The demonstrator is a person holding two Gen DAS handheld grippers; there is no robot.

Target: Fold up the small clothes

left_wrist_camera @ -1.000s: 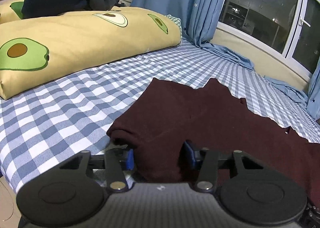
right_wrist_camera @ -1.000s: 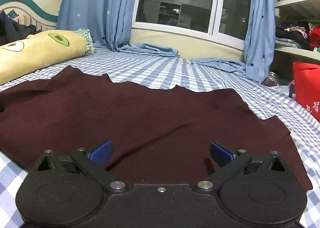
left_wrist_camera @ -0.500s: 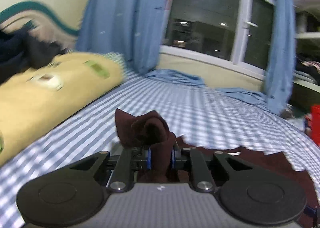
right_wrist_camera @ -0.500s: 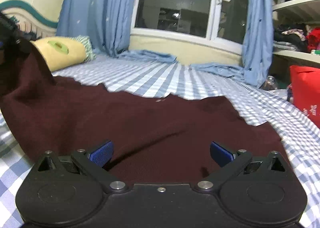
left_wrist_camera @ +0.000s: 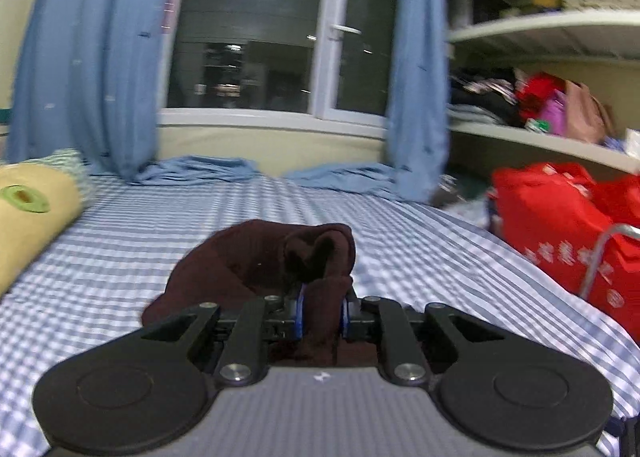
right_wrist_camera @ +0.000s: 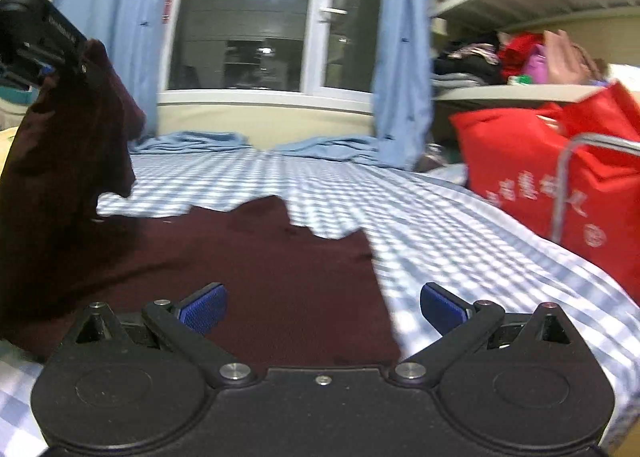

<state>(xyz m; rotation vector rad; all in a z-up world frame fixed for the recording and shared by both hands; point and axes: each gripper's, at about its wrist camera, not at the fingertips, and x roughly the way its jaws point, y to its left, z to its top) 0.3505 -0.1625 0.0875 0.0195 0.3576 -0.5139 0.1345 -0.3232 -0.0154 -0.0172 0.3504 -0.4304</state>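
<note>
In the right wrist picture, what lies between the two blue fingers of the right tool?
In the right wrist view, the right tool is open; between its fingers lie the dark red garment and a strip of checked bedsheet.

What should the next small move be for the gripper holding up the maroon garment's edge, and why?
Probably carry the left gripper across toward the right and lower it, laying the lifted side over the flat part. It is shut on the maroon garment, whose left side hangs raised while the rest lies flat on the checked bedsheet. The right gripper is open.
</note>
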